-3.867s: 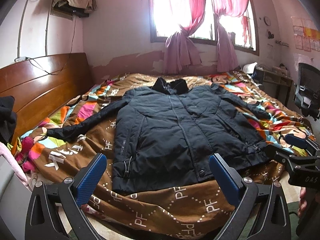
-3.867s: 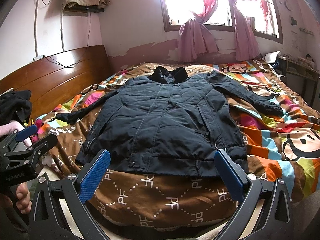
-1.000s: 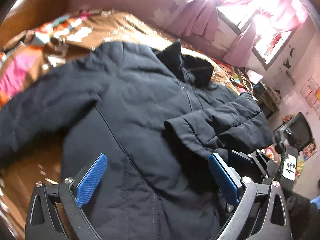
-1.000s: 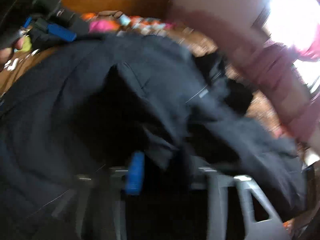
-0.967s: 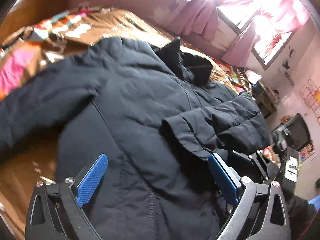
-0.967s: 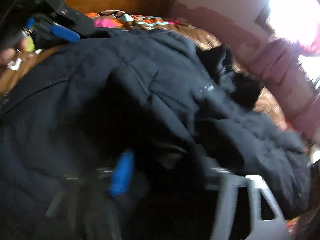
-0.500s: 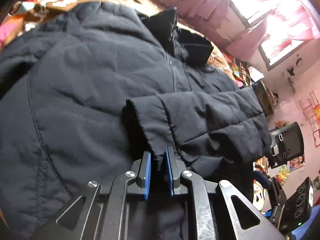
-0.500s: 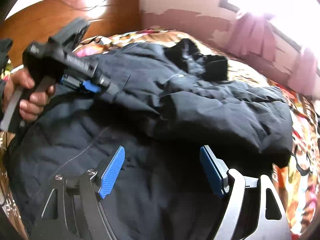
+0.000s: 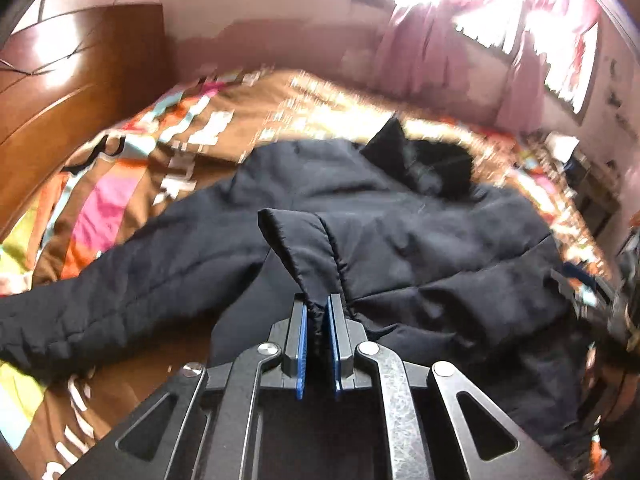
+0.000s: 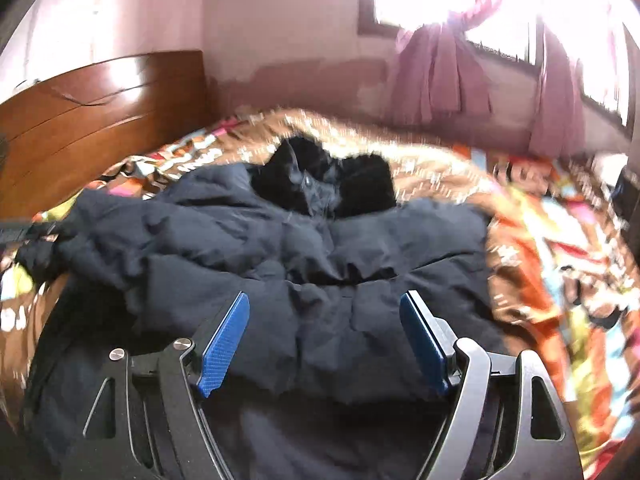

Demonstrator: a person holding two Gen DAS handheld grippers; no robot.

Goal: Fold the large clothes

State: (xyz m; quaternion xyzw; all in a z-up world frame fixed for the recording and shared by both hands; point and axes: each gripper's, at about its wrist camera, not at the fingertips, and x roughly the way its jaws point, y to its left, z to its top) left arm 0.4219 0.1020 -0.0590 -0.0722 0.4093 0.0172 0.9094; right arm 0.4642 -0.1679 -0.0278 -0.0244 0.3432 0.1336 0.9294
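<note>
A large dark navy padded jacket [image 9: 420,240] lies front up on the bed, also in the right wrist view [image 10: 320,264], with its black hood [image 10: 320,188] toward the far wall. Its right sleeve is folded across the chest. My left gripper [image 9: 316,320] is shut on the cuff of that sleeve [image 9: 304,248] and holds it lifted above the jacket. The other sleeve [image 9: 100,296] stretches out to the left on the quilt. My right gripper [image 10: 324,340] is open and empty, hovering over the jacket's lower front.
A colourful patterned quilt [image 9: 120,208] covers the bed. A wooden headboard [image 10: 80,104] runs along the left. Pink curtains [image 10: 440,76] hang at the bright window on the far wall. Dark furniture [image 10: 628,200] stands at the right edge.
My left gripper, shut on the sleeve cuff, has lifted it and pulled back. My right gripper has drawn back from the folded sleeve and stays open.
</note>
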